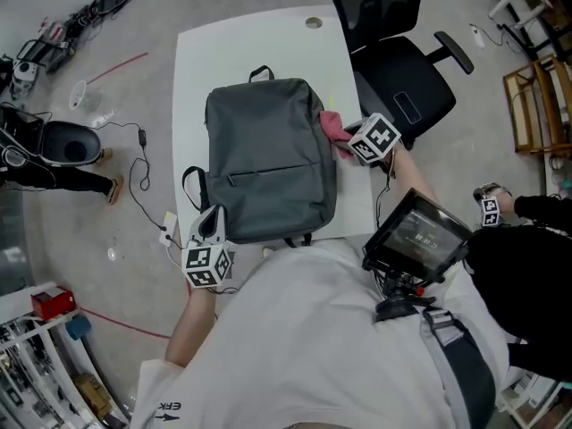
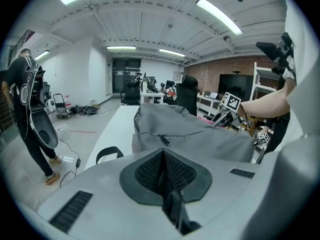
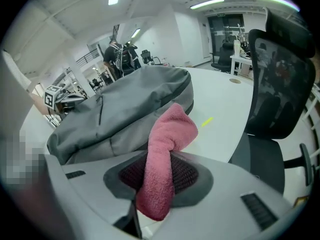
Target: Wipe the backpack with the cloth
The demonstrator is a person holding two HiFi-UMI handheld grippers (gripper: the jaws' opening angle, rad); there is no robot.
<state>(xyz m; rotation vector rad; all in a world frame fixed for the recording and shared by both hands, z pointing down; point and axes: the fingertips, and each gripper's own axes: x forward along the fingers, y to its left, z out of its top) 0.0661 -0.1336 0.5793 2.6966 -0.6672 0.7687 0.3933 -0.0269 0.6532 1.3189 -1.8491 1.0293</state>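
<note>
At backpack (image 1: 268,159) 3 o'clock, right gripper (image 1: 347,141): jaws clamped on pink cloth (image 1: 331,123), cloth touching backpack side.
left gripper (image 1: 207,226): jaws together, empty, 7 o'clock corner.
table (image 1: 259,34): bare at 12 o'clock.

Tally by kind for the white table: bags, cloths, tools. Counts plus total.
backpack: 1
cloth: 1 (pink, held in the right tool)
tools: 2 (the right tool, plus the left tool, shut on nothing)
Total: 4
</note>
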